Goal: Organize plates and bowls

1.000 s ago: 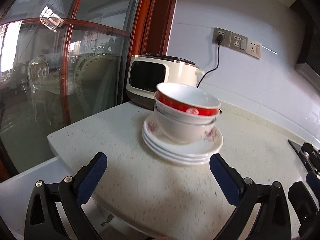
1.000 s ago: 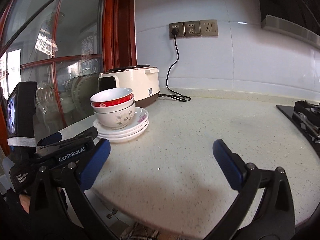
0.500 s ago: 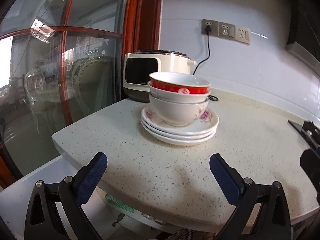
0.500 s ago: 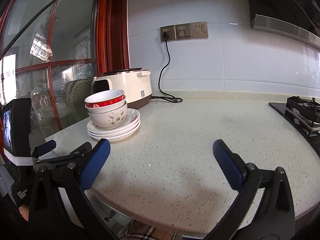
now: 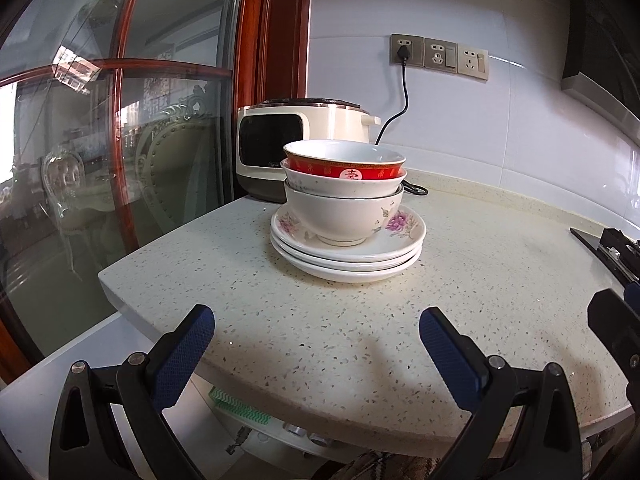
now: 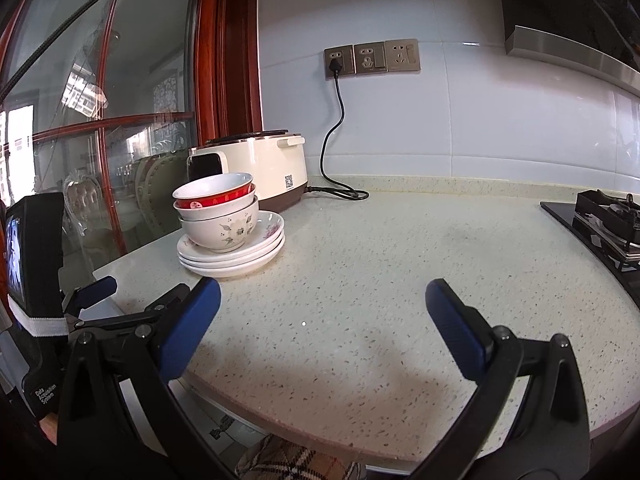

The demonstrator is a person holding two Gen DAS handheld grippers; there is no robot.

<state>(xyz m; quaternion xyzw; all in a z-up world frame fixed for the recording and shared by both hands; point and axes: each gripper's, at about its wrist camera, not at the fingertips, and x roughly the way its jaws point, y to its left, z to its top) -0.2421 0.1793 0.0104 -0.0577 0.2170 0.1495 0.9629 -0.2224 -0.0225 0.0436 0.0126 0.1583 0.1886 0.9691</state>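
Note:
Three nested bowls [image 5: 344, 196], the top one red-banded [image 5: 345, 165], stand on a stack of three white floral plates [image 5: 347, 254] on the speckled counter [image 5: 480, 264]. The stack also shows in the right wrist view [image 6: 232, 232]. My left gripper [image 5: 316, 344] is open and empty, near the counter's front edge, short of the stack. My right gripper [image 6: 320, 320] is open and empty over the counter, to the right of the stack. The left gripper's body [image 6: 36, 280] shows at the right wrist view's left edge.
A cream rice cooker [image 5: 296, 152] stands behind the stack, plugged into wall sockets [image 5: 438, 56]. A glass door with a red wooden frame [image 5: 120, 140] is on the left. A gas hob [image 6: 608, 224] lies at the counter's right end.
Both grippers have drawn back and levelled out, so the stack sits farther away and more upright in view. The stack has not moved. Both grippers stay open.

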